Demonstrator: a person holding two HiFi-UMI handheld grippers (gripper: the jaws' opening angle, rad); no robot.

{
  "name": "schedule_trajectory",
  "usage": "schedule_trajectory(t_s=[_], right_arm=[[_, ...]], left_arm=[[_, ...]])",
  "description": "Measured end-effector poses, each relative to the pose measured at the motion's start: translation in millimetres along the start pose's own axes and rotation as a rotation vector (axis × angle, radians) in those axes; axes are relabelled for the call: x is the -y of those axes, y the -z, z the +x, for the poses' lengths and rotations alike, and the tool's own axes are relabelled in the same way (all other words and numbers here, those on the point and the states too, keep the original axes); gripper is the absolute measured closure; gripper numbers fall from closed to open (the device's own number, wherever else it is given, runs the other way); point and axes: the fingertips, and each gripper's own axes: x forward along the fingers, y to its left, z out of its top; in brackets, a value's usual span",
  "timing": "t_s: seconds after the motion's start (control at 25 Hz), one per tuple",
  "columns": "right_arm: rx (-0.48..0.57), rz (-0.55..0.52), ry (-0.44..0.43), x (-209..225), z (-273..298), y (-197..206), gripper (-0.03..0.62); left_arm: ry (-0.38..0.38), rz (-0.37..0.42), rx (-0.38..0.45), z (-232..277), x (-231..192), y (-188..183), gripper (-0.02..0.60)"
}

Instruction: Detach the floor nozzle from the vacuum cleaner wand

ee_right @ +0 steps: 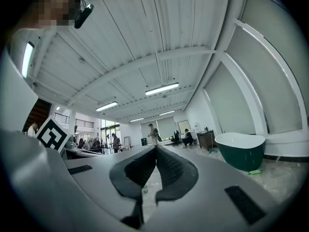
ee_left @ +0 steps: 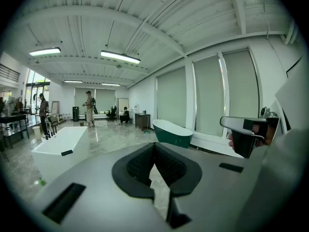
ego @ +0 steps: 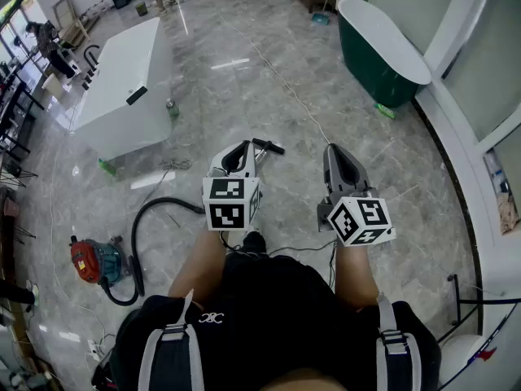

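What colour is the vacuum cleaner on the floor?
It's a red and teal canister vacuum cleaner with black hose; best in head view.

Grey marble floor (ego: 269,96) carries a red vacuum cleaner (ego: 88,261) (black hose (ego: 140,222) curling); green bathtub (ego: 378,55) beyond.

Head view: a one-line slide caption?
Both shut and empty, left gripper and right gripper hang over the floor; vacuum at left.
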Motion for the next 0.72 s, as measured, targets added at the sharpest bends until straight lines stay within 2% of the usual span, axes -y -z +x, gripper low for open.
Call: schedule_trajectory(t_s=[0.28, 0.48, 0.72], right_arm=[[-0.008, -0.029, 0.036, 27, 71, -1, 0.579], [0.003, -0.051, 0.063, 43, 130, -15, 0.579], [-0.019, -0.063, 0.103, 57, 206, -9, 0.579]], left_arm=[[0.059, 0.009, 0.015, 76, -26, -23, 0.571], [0.091, 0.011, 0.020, 134, -55, -50, 0.571], [0.116, -0.004, 0.029, 196, -100, -68, 0.571]])
